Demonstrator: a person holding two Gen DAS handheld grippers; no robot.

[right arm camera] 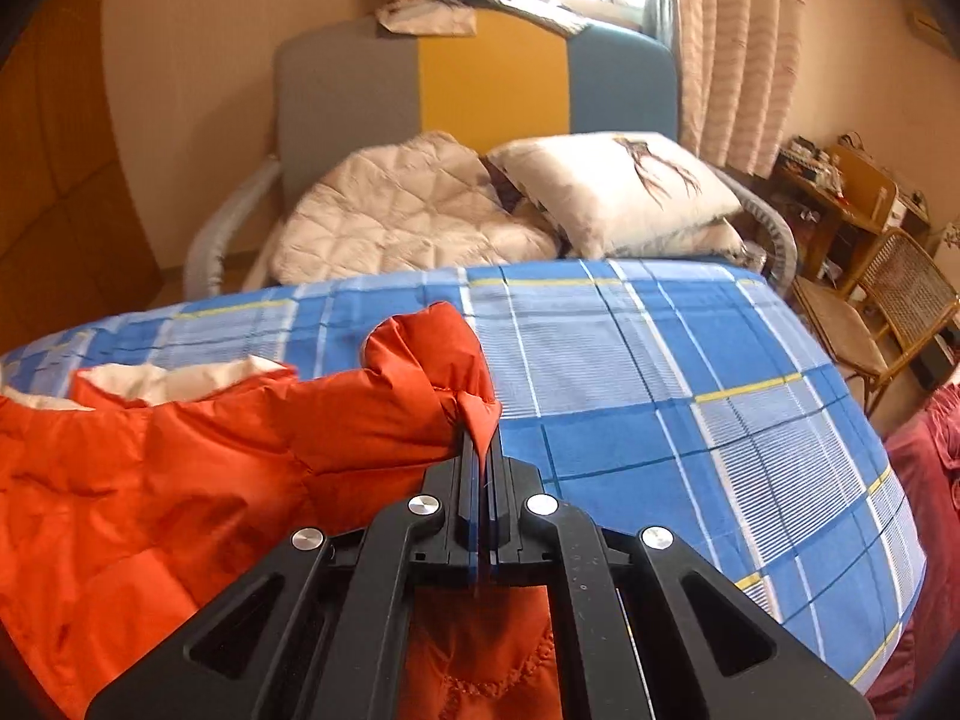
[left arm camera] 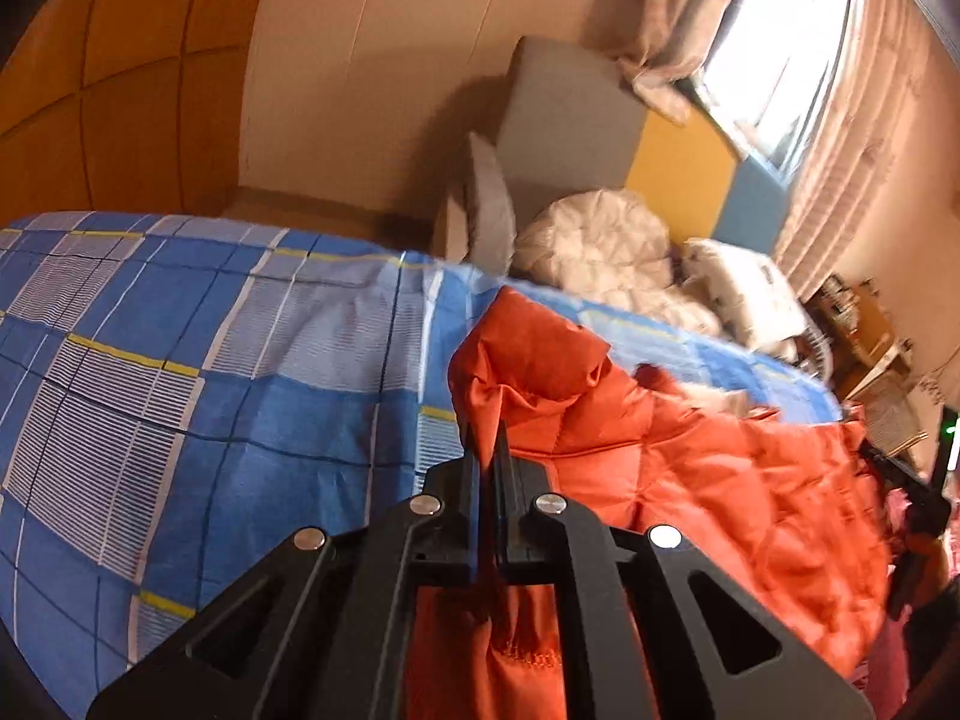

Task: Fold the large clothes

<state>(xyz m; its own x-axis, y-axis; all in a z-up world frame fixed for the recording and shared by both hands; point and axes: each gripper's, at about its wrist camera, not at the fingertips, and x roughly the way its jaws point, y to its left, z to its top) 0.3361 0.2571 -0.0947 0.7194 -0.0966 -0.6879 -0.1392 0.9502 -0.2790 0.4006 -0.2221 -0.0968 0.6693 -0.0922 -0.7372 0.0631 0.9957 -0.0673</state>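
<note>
An orange quilted down jacket lies on a bed with a blue plaid sheet. My left gripper is shut on a fold of the jacket's orange fabric at its left edge. In the right wrist view the same jacket spreads to the left, showing a cream lining near its top. My right gripper is shut on a bunched orange corner of the jacket at its right edge, over the blue plaid sheet.
A cream quilted blanket and a white pillow lie at the headboard. Wicker chairs and a cluttered desk stand right of the bed. A dark red cloth lies at the bed's right side.
</note>
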